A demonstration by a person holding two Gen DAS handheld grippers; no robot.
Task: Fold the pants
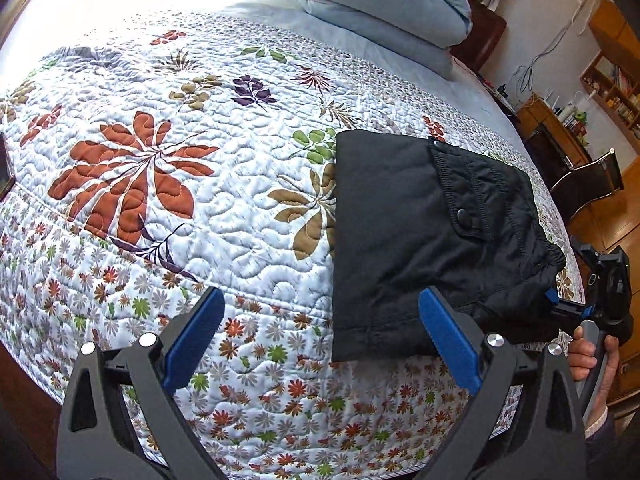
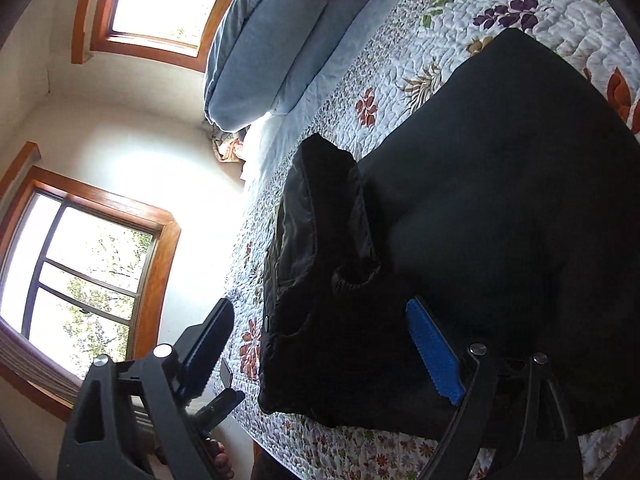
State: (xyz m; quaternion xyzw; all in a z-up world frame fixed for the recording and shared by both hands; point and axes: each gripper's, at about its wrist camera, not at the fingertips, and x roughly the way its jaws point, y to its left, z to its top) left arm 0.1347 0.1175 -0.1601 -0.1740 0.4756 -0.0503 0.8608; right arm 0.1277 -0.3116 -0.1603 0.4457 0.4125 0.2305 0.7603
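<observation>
Black pants (image 1: 420, 232) lie folded into a compact rectangle on the flowered quilt (image 1: 200, 184), near the bed's front right edge, with a buttoned pocket flap on top. My left gripper (image 1: 322, 300) hovers open just in front of the pants' near left corner, with nothing between its blue pads. The right gripper (image 1: 556, 302) is at the pants' right end, a hand (image 1: 592, 356) on its handle. In the right wrist view the pants (image 2: 500, 200) fill the frame with the waistband bunched up. The right gripper (image 2: 320, 308) stands open at that end, its pads not pressing the cloth.
Folded blue bedding (image 1: 384, 4) is stacked at the head of the bed. Wooden shelves and a desk (image 1: 560, 128) stand beyond the bed's right side. Two windows (image 2: 88, 272) are in the wall past the other side. A dark object (image 1: 6, 176) lies at the quilt's left edge.
</observation>
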